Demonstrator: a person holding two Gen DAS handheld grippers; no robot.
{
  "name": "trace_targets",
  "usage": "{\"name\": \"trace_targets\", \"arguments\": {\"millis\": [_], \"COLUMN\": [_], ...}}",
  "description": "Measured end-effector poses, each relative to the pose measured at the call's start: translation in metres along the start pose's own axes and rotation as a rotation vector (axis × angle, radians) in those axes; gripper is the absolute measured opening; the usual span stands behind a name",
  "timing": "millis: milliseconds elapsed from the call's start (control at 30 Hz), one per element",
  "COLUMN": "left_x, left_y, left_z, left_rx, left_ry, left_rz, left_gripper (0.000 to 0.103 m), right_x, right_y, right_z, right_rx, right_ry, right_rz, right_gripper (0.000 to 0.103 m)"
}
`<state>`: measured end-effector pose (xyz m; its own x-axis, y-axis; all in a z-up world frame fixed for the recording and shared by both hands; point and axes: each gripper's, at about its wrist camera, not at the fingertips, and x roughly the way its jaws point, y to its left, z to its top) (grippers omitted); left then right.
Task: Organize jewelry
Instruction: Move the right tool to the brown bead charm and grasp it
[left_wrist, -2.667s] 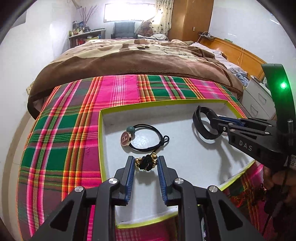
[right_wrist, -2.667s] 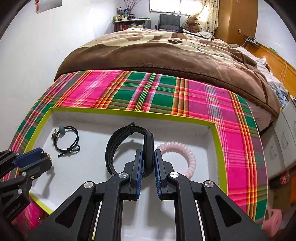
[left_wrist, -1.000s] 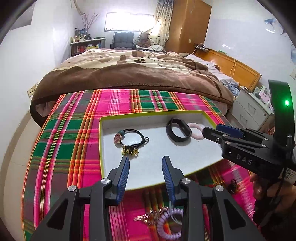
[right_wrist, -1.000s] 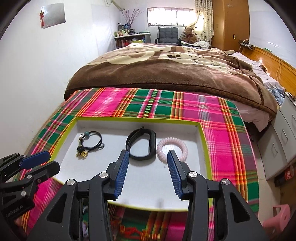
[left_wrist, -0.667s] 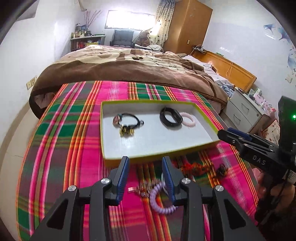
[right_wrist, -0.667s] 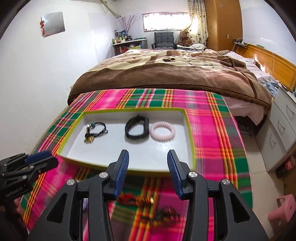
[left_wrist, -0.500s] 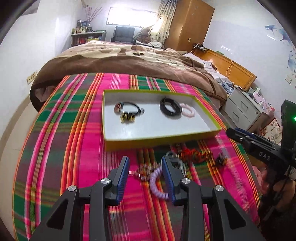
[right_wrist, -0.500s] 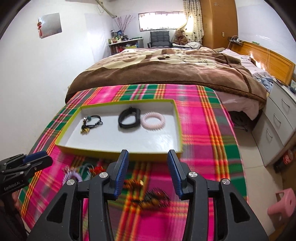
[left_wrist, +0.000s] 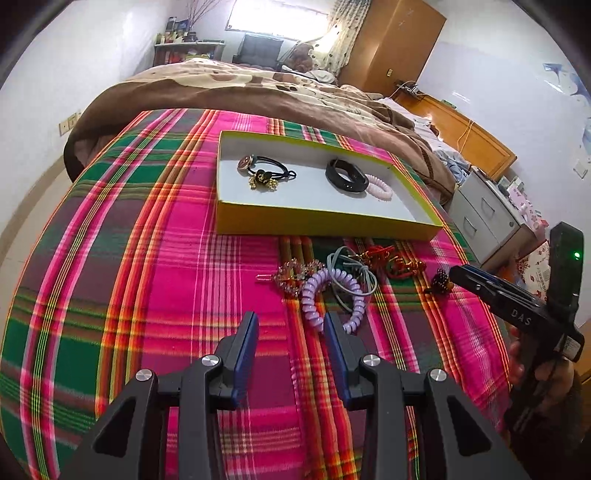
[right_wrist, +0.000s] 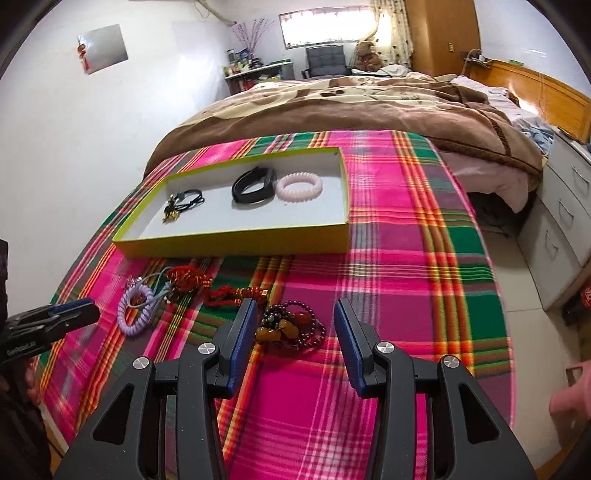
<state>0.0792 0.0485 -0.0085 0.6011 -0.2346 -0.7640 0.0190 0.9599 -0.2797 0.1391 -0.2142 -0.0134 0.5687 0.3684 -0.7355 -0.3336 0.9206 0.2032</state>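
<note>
Setting: domestic bedroom. Evidence, itemised: a bed under a brown patterned blanket (right_wrist: 354, 99); a wooden headboard (right_wrist: 546, 88) along its far side; a tall wooden wardrobe (left_wrist: 391, 40) in the corner; a curtained window (right_wrist: 325, 22) with daylight coming through; a dark chair (right_wrist: 327, 61) beneath that window, a teddy bear (right_wrist: 365, 50) beside it; a wall shelf (right_wrist: 255, 70) crowded with bottles and small items; a white drawer unit (right_wrist: 565, 221) next to the bed; a pink-and-green plaid cloth (right_wrist: 406, 229) spread across the near surface; white-painted walls; a pink plastic stool (right_wrist: 570, 391) on the floor
</note>
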Motion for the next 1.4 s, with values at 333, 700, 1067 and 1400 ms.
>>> {"name": "trace_targets", "arguments": {"millis": [333, 700, 1067, 1400], "left_x": [-0.001, 0.01, 0.014, 0.027], "left_y": [-0.007, -0.021, -0.028, -0.032], "left_z": [-0.004, -0.003, -0.001, 0.003], "left_rx": [-0.001, 0.017, 0.019, 0.007], "left_ry": [0.01, 0.033, 0.039, 0.041], "left_rz": [0.021, 0.035, 0.048, 0.095], "left_gripper": [0.036, 0.036, 0.036, 0.036], "right_x": [0.013, -0.004, 0.023, 0.017], "right_y": [0.006, 0.011, 0.013, 0.02], "right_z": [-0.006, -0.01, -0.006, -0.012], "right_rx": [-0.115, -0.177, -0.246, -0.248], "right_ry": [0.084, 0.029, 0.094, 0.075], "right_rz": [0.08, 0.05, 0.077, 0.034], "right_gripper": [0.049, 0.049, 0.049, 0.026]}}
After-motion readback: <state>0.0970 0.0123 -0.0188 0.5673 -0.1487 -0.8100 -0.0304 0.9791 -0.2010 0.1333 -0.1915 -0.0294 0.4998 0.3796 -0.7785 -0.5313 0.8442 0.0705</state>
